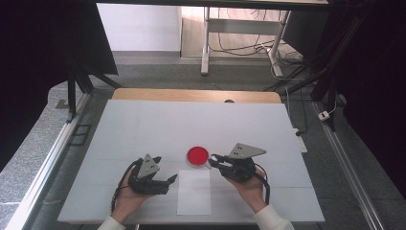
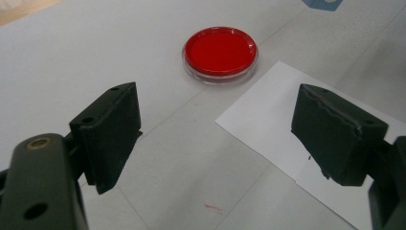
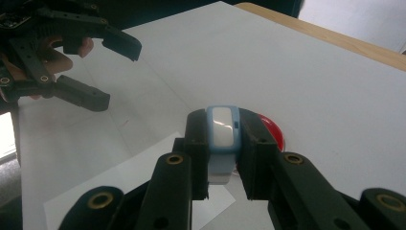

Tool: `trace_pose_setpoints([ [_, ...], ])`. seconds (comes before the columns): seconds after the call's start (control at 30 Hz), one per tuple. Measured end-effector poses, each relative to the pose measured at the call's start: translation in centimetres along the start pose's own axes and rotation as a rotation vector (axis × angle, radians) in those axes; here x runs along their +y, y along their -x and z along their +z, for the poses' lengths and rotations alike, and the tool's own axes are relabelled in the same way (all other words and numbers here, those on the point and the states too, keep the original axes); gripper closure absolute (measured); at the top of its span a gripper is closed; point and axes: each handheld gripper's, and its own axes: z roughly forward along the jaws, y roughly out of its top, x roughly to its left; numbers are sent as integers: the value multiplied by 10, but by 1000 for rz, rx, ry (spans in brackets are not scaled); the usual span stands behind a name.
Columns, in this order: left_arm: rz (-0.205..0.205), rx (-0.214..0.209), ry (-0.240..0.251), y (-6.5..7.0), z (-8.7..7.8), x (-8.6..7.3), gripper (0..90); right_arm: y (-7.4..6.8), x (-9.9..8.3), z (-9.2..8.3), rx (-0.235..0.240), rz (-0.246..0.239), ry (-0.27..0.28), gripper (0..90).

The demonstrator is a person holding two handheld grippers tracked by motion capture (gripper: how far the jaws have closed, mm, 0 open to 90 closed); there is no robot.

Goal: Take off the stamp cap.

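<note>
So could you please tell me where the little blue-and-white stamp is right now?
The blue-and-white stamp is clamped in the right claw, just right of the red ink pad and above the white paper sheet.

One red round dish (image 1: pixel 197 156), one white paper sheet (image 1: pixel 194 192), one pale blue stamp (image 3: pixel 223 139), two grippers on one counter (image 1: pixel 143 124).
</note>
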Motion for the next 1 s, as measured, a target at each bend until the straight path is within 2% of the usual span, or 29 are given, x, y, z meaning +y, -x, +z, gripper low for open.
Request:
trace_pose_setpoints([
  [0.47,13,-19,-8,7,16,9,185,-1,0,1,0,0,4,748],
  [1.0,50,-40,-8,15,30,22,187,0,0,0,5,9,16,748],
])
